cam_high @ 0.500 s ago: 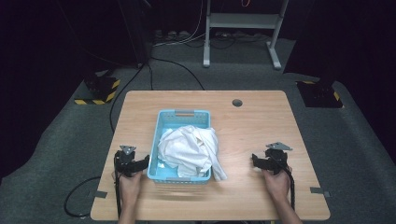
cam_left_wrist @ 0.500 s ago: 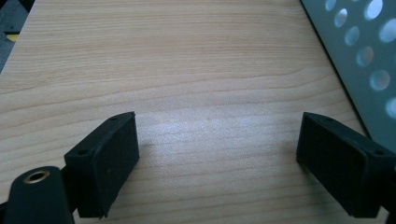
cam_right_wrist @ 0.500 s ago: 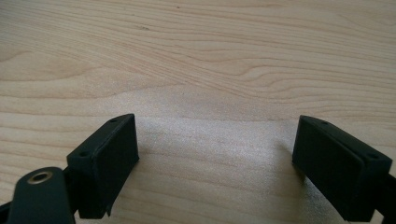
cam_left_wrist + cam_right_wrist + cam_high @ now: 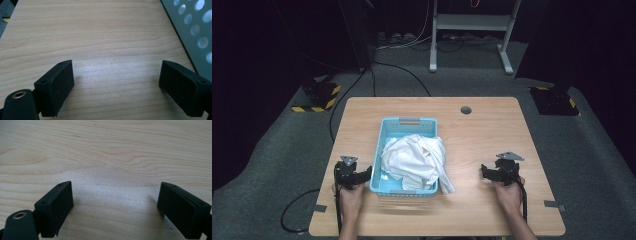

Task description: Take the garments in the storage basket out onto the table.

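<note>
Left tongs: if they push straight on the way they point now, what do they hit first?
Probably nothing: the open left tongs face bare light wooden table. The perforated light blue plastic basket sits just off their right side; depth unclear, so it might graze.

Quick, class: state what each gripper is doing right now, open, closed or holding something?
Left gripper: open, nothing between its fingers, beside the blue basket.
Right gripper: open, holding nothing, over bare table.

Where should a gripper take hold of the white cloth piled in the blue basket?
Probably at the flap of the white cloth that spills over the near right corner of the blue basket. It hangs free outside the rim, so the open right gripper could likely pinch it from the right, clear of the walls.
</note>
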Available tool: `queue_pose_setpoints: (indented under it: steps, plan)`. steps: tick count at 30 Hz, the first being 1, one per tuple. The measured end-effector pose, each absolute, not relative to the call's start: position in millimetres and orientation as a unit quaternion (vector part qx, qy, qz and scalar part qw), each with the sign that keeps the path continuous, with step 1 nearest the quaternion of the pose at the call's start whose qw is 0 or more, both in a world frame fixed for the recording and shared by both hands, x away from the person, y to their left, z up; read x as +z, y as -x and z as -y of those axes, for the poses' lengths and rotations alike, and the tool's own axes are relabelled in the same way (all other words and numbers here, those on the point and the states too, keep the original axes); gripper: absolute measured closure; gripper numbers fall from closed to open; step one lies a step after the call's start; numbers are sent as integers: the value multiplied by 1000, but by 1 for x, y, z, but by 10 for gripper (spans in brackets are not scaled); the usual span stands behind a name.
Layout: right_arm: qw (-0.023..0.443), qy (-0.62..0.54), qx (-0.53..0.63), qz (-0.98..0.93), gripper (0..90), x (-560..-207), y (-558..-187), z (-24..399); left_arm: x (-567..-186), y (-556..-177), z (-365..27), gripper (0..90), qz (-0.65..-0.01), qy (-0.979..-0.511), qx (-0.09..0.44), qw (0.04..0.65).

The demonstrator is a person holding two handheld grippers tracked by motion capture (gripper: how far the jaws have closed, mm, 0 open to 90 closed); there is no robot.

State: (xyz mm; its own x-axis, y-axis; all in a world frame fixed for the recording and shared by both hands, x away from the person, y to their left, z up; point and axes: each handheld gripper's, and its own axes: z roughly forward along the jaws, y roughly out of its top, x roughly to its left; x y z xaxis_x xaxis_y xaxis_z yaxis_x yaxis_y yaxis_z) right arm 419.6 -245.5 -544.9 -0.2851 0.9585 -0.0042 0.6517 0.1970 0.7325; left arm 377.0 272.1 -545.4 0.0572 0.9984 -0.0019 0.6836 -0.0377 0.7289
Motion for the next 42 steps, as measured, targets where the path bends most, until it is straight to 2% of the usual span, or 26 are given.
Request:
queue_pose_setpoints:
  steps: [17, 30, 42]
  plan:
    - [213, -537, 329, -747, 94, -541, -421, 246, -545, -377, -273, 129, -632, -664, 269, 296]
    - [199, -514, 362, -752, 87, -523, -419, 237, -545, -377, -274, 129, -633, -663, 268, 297]
    - [168, -480, 407, -759, 75, -503, -418, 216, -545, -376, -274, 129, -633, -663, 268, 298]
